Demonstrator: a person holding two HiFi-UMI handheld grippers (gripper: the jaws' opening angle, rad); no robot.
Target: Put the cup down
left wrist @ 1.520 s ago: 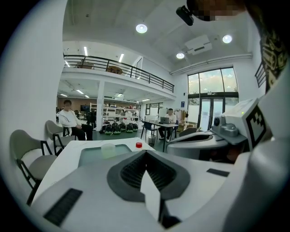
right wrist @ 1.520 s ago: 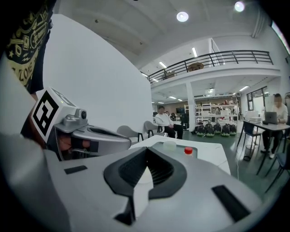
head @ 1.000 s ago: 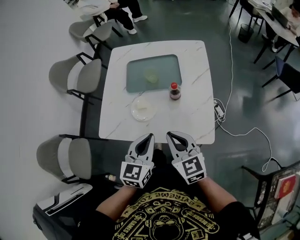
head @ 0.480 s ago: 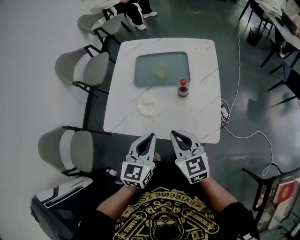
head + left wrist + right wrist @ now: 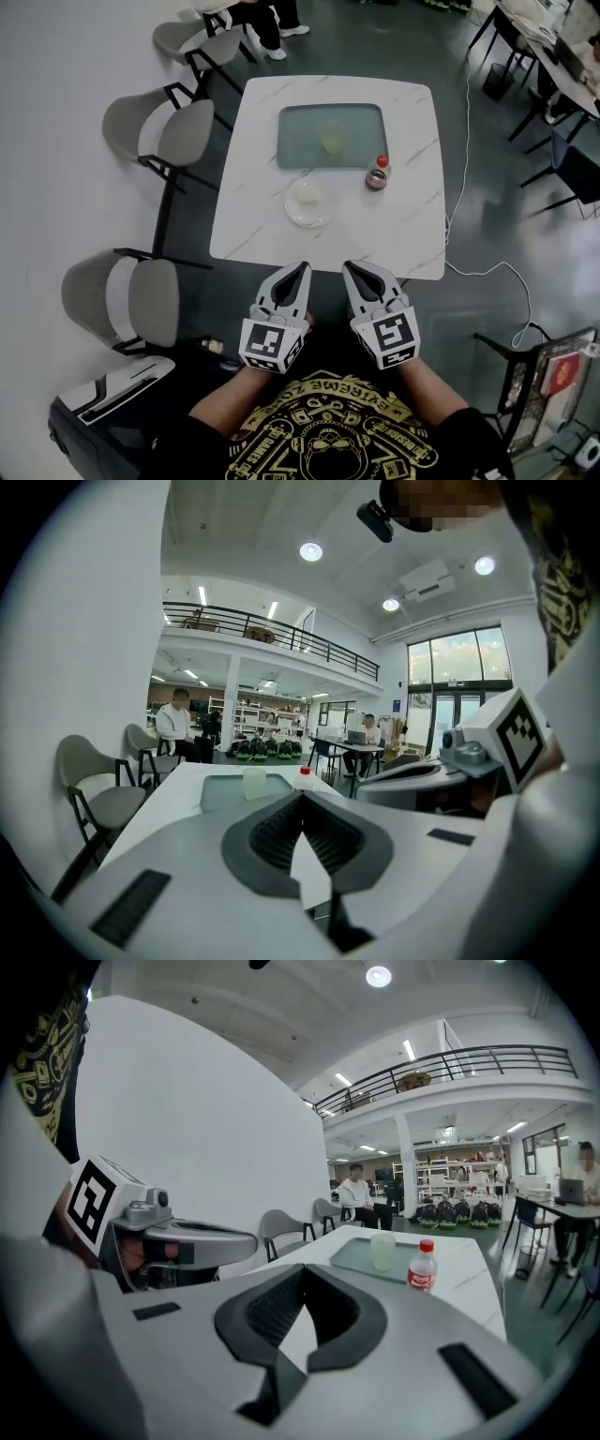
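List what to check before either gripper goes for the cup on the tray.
1. Cup upright on the tray: ok.
2. Jaws open for a grasp: not ok. Left gripper and right gripper are both shut and empty.
3. Grippers over the table: not ok. Both are short of its near edge.
4. Straight path to the cup: not ok. A white dish lies between the grippers and the tray, and a red-capped bottle stands by the tray's near right corner.
5. Cup contents: cannot tell.
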